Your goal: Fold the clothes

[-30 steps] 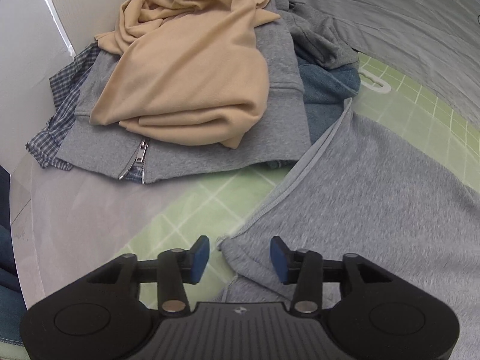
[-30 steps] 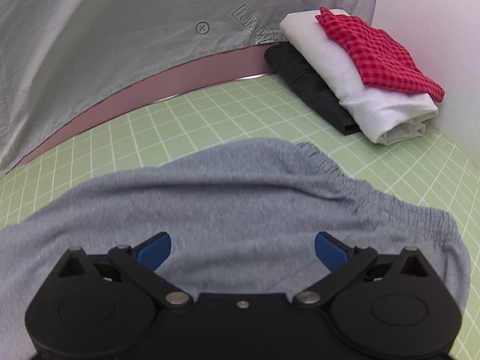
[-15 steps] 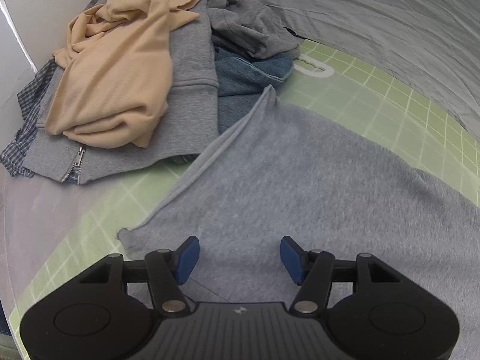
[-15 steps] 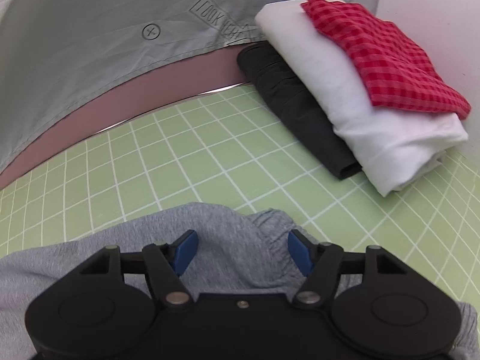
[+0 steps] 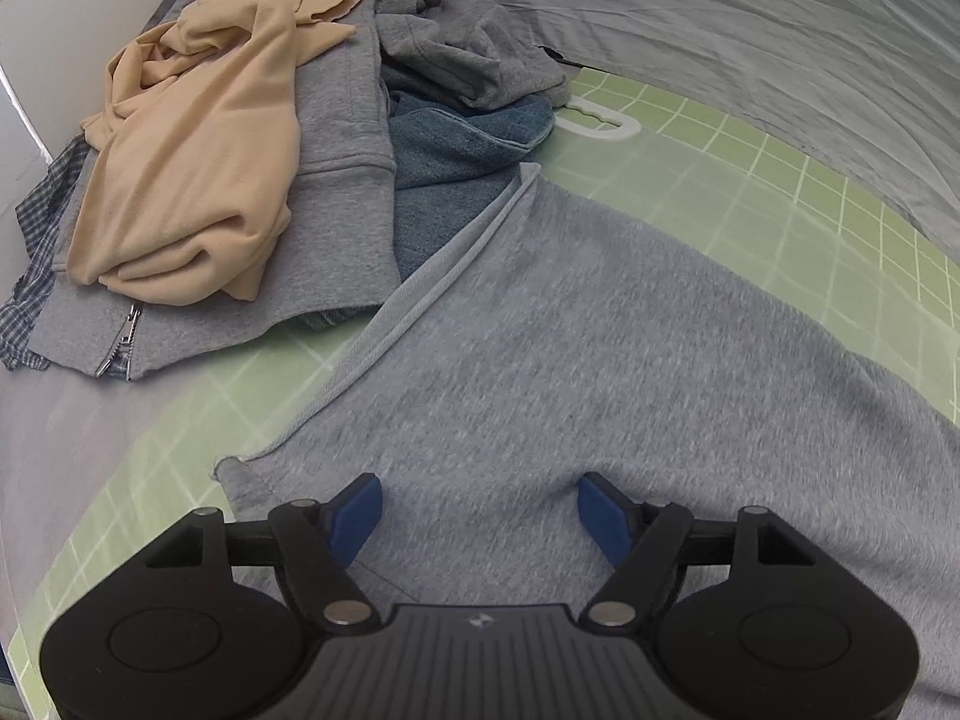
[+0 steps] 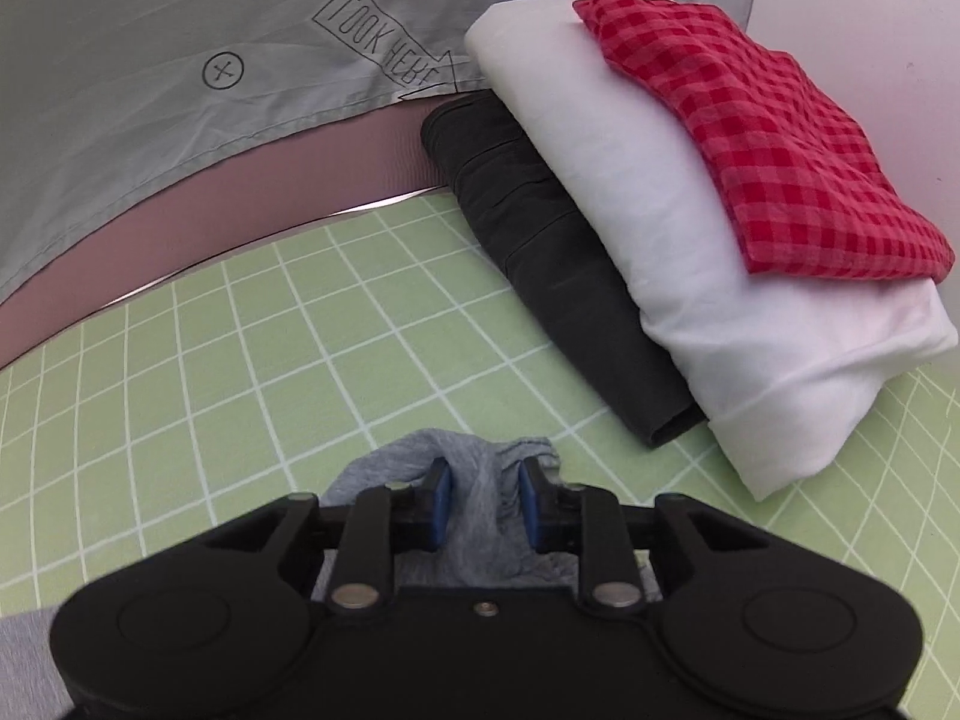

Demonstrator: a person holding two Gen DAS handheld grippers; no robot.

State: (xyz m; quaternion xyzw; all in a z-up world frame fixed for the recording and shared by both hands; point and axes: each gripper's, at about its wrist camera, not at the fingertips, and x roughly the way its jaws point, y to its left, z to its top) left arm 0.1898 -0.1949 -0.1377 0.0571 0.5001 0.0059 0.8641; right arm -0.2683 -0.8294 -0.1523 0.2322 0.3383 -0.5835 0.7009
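Observation:
A grey sweat garment [image 5: 600,330] lies spread on the green grid mat [image 5: 780,168]. My left gripper [image 5: 480,510] hovers low over the garment near its hemmed corner. Its jaws are opening and the blue pads stand wide apart, with flat cloth below them and nothing pinched. In the right wrist view the garment's gathered elastic edge [image 6: 480,462] is bunched up between the pads of my right gripper [image 6: 485,510]. The right jaws are closing and both pads touch the bunch.
An unfolded pile sits at the left: a beige top [image 5: 198,168], a grey zip hoodie [image 5: 336,180], denim [image 5: 450,180] and a checked shirt [image 5: 36,252]. At the right stands a folded stack: red checked cloth [image 6: 750,138], white [image 6: 690,300], dark [image 6: 570,276]. A grey sheet [image 6: 150,60] drapes behind.
My left gripper slid from the garment's corner onto its cloth and its jaws widened. My right gripper moved toward the garment's elastic edge and narrowed from wide open onto a bunch of it.

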